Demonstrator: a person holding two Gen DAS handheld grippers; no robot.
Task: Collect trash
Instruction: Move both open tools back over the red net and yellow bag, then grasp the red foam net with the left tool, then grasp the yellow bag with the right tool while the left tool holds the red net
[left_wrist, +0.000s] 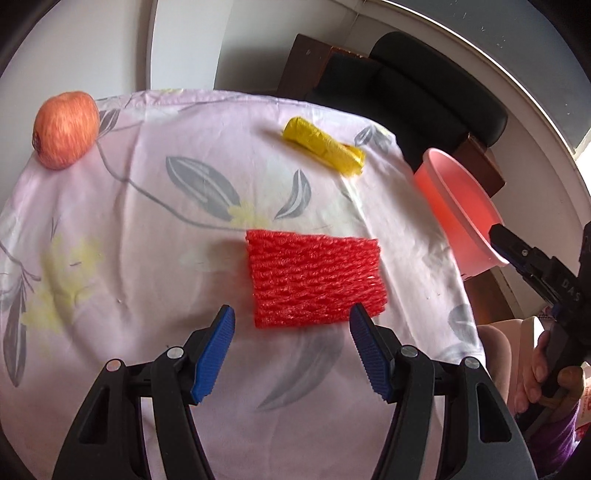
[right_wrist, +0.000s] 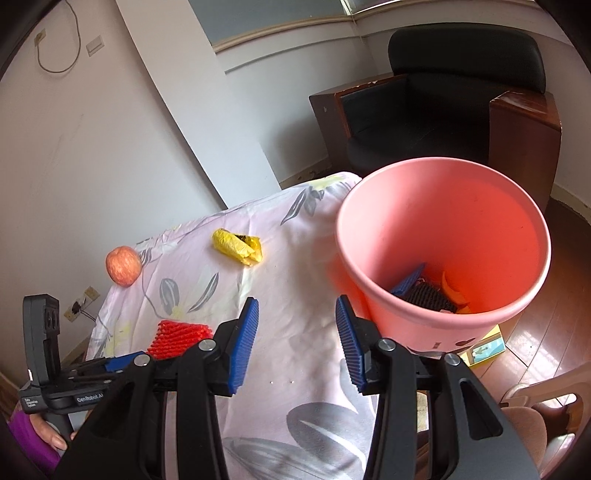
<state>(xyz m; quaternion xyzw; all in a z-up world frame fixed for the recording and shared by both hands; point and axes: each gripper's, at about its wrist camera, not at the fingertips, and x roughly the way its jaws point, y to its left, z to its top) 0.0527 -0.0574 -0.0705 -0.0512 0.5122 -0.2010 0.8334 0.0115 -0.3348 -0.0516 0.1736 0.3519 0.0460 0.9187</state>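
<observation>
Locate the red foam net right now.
In the left wrist view the red foam net lies flat on the floral tablecloth, just ahead of the open left claw, nearer than the yellow wrapper.

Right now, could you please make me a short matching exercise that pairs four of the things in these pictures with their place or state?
Column one:
1. apple
2. red foam net
3. yellow bag roll
4. pink bin

Column two:
A. just ahead of the open left gripper
B. beside the table, already holding some trash
C. at the far corner of the tablecloth
D. near the far edge of the table, on the bin's side

Pairs: 1-C, 2-A, 3-D, 4-B
</observation>
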